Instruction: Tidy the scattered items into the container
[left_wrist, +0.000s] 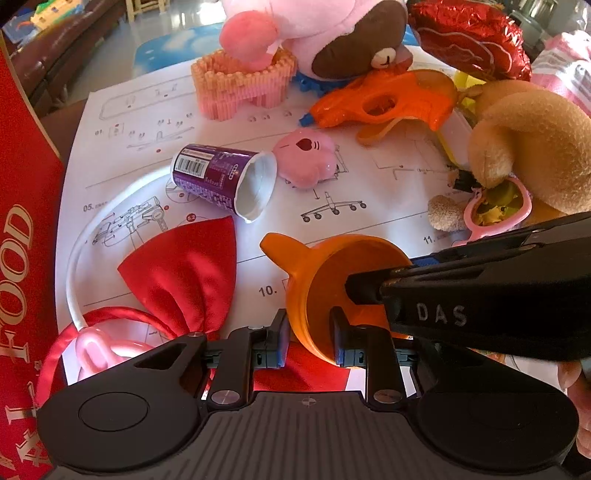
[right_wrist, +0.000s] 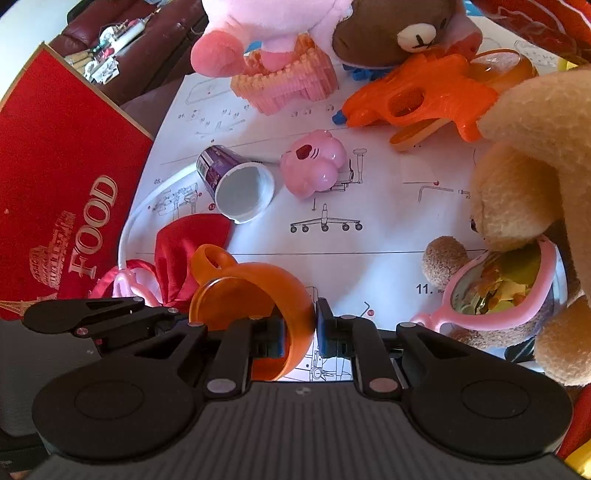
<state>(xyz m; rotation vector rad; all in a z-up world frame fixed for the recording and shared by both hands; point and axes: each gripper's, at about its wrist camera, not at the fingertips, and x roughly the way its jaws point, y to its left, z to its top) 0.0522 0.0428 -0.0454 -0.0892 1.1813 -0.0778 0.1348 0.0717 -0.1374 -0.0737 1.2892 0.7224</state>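
Note:
An orange cup (left_wrist: 325, 291) with a handle lies tipped on the instruction sheet (left_wrist: 369, 192). My left gripper (left_wrist: 309, 341) is shut on the cup's near wall, one finger outside and one inside. My right gripper (right_wrist: 300, 330) is shut on the cup's (right_wrist: 258, 291) rim from the right; its finger also shows in the left wrist view (left_wrist: 461, 295). A purple yogurt cup (left_wrist: 221, 181) lies on its side, open end toward me. A pink squishy toy (left_wrist: 306, 157) sits beside it. A red bow headband (left_wrist: 181, 273) lies at the left.
A red box marked FOOD (left_wrist: 22, 266) stands at the left edge. At the back are a pink block castle (left_wrist: 240, 88), a pink plush (left_wrist: 314, 33), an orange water gun (left_wrist: 388, 99) and red foil (left_wrist: 472, 40). A tan plush (left_wrist: 524, 147) with pink sunglasses (right_wrist: 498, 288) fills the right.

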